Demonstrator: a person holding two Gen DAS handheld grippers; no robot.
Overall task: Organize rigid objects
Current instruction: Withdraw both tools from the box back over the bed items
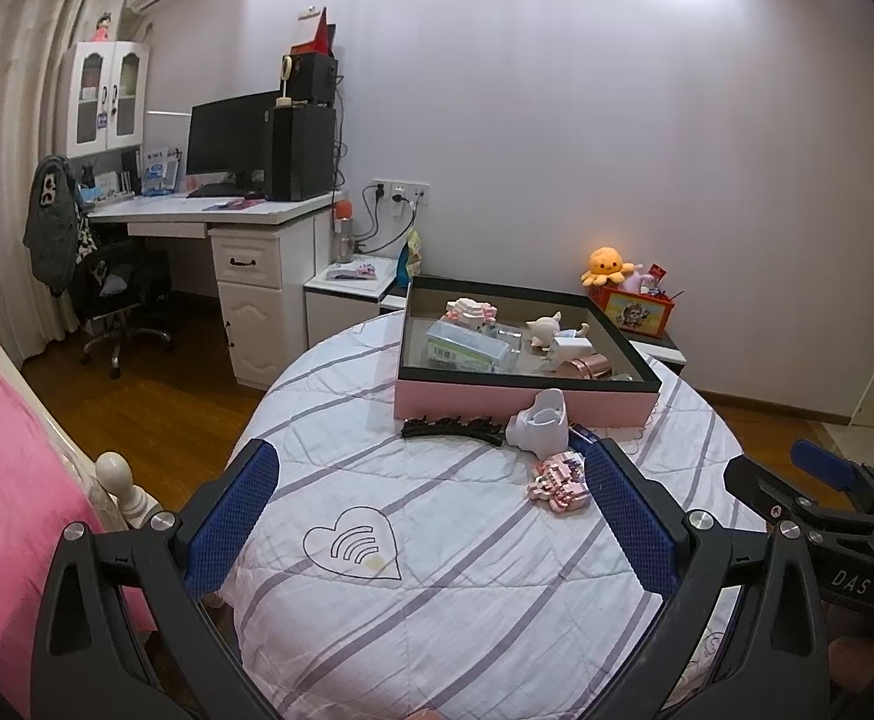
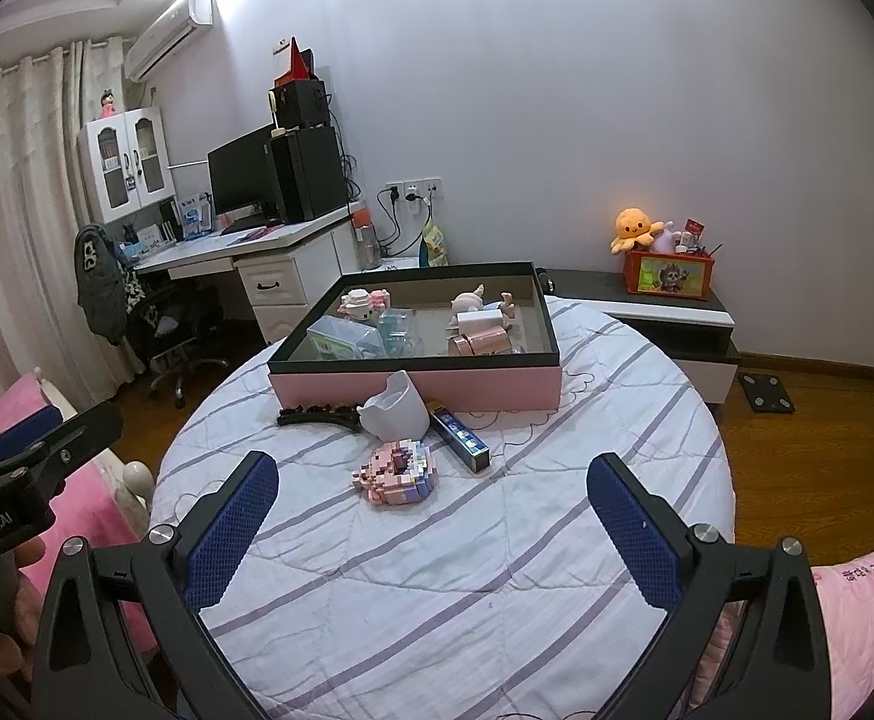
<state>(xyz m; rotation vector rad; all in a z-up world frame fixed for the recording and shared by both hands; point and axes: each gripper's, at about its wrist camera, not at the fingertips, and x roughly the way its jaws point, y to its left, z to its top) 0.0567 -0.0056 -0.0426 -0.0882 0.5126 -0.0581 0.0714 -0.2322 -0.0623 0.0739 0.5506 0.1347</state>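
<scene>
A pink box with a black rim point(image 1: 527, 402) point(image 2: 419, 387) stands at the far side of the round striped table and holds several small toys and cases. In front of it lie a black hair comb point(image 1: 452, 429) point(image 2: 317, 417), a white cup on its side point(image 1: 539, 423) point(image 2: 395, 411), a dark blue narrow box point(image 2: 461, 438) and a pink brick figure point(image 1: 560, 483) point(image 2: 395, 474). My left gripper point(image 1: 431, 462) is open and empty above the table. My right gripper point(image 2: 431, 480) is open and empty, just short of the pink brick figure.
The table cloth point(image 1: 437, 570) point(image 2: 467, 570) has grey stripes. A white desk with a monitor point(image 1: 227, 144) and an office chair point(image 1: 113, 294) stand at the left. A low cabinet with an orange plush and a red box point(image 2: 668, 270) stands behind. Pink bedding point(image 1: 11, 450) lies at the left.
</scene>
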